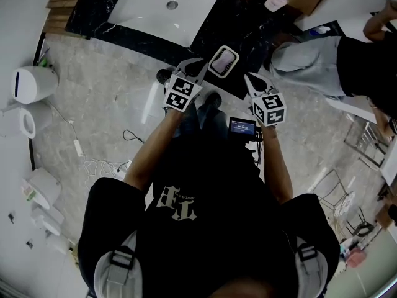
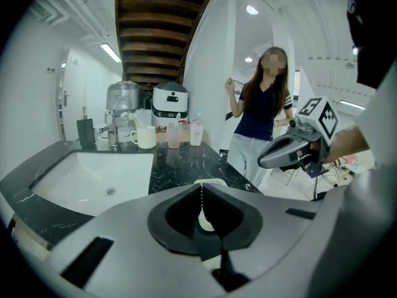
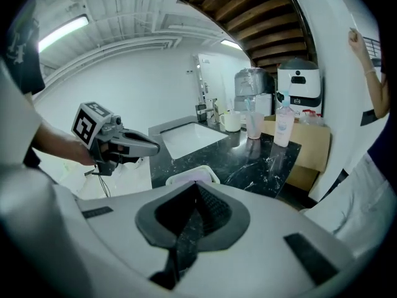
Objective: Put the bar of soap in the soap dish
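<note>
Head view: the bar of soap lies inside the white soap dish on the black marble counter, beside the sink. The left gripper and right gripper flank the dish without touching it. The bar looks light and stiff, probably slick; it is best pinched across its long edges.

Left gripper view: its fingers are pressed together on nothing. Only the dish's near rim shows above them, and the soap is hidden.

Right gripper view: its fingers also meet, empty. This view alone looks into the dish from the counter's edge, and the lavender bar shows inside.
</note>
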Demonstrator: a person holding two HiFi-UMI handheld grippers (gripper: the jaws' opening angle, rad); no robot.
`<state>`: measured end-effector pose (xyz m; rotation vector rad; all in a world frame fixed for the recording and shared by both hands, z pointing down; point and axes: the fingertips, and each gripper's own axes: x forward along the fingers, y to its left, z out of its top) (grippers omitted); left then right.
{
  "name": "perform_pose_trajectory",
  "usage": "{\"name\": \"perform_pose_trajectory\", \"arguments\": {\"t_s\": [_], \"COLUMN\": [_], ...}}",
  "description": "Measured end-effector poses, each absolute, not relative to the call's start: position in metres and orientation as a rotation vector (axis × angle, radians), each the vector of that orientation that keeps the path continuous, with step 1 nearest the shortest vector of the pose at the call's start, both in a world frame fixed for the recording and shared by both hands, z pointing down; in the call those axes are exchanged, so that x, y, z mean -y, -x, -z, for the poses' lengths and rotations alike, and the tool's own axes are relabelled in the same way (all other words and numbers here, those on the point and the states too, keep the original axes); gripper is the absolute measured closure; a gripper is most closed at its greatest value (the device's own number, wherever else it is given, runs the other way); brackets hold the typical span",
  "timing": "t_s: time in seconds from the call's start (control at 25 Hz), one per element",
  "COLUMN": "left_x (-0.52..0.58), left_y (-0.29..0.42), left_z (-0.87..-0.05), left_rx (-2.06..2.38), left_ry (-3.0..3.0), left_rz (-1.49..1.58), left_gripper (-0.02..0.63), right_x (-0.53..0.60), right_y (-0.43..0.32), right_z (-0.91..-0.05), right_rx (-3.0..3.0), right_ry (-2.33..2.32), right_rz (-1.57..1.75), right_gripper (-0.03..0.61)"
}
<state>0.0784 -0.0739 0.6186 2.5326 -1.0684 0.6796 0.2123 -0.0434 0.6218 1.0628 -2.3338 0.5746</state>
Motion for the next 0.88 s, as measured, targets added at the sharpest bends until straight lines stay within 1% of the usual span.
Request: {"name": "perform_pose_trajectory", "arguments": {"t_s": [0.04, 0.28, 0.56, 0.88], "left_x": [0.071, 0.061, 0.070, 0.062], "left_y": [-0.073, -0.042, -0.005, 0.024], "left_z": [-0.612, -0.578, -0.546, -0.535], "left_rx": [1.058, 0.998, 0.953, 0.803], "left_ry": [-2.549, -2.622, -2.589, -2.628], "left_rz": [-0.646, -0.530, -0.345, -0.340], "left_gripper": [0.604, 0.604, 0.604, 0.604], "right_x": [0.042, 0.034, 0.031, 0.034], "right_y": [-0.211, -0.200, -0.191, -0.141], "right_z": [-0.618, -0.591, -0.571, -0.553], "right_rx": [2.333, 2.321, 2.310, 2.301], "right_ry": [-1.050, -1.014, -1.161, -1.256], "right_rz": [-0.543, -0.387, -0.491, -0.488], "right_gripper": [0.569, 0.571, 0.571, 0.571]}}
